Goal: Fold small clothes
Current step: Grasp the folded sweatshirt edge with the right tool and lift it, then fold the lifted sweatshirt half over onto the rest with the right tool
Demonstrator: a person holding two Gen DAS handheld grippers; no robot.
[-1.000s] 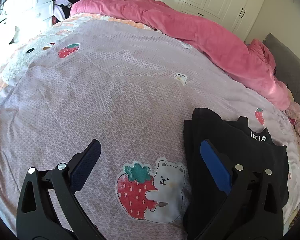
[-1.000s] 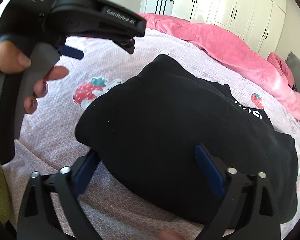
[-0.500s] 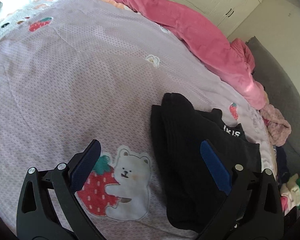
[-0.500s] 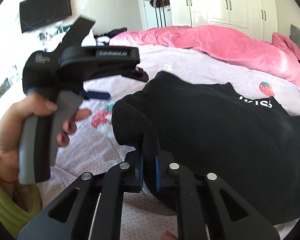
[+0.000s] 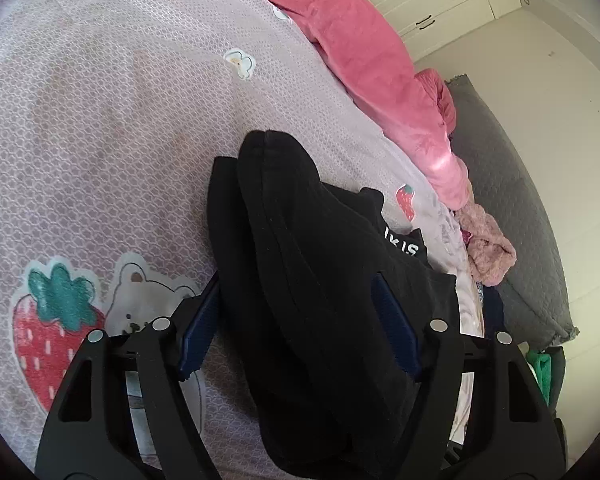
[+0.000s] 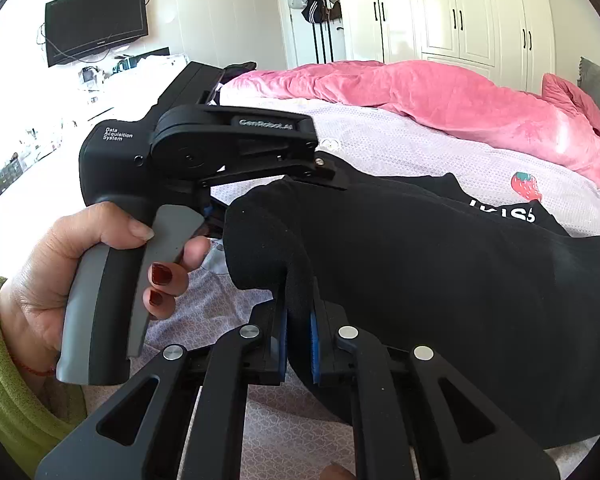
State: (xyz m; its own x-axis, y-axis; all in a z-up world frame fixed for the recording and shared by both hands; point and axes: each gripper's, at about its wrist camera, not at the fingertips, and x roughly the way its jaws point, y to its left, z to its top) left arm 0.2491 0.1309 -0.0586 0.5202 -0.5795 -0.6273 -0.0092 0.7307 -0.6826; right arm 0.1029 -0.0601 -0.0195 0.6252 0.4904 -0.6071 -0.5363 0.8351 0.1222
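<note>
A black garment (image 5: 300, 260) with white letters (image 5: 404, 242) lies folded on the lilac bed sheet (image 5: 100, 120). My left gripper (image 5: 296, 320) straddles its near end. The jaws are closing with the cloth between the blue pads, which do not visibly squeeze it. In the right wrist view my right gripper (image 6: 298, 316) is shut on a raised fold at the corner of the black garment (image 6: 440, 280). A hand (image 6: 80, 272) in a green sleeve holds the left gripper's handle, and its fingers reach onto the garment's far edge.
A pink duvet (image 5: 364, 52) is heaped along the far side of the bed. A grey headboard (image 5: 500, 200) and a fluffy pink item (image 5: 488, 252) are at the right. The sheet has a strawberry-and-bear print (image 5: 60, 320). White wardrobes (image 6: 460, 12) and a wall TV (image 6: 96, 20) stand behind.
My left gripper tilted down and moved over the black garment, and its jaws narrowed around it. My right gripper closed on the garment's fold and has kept hold since.
</note>
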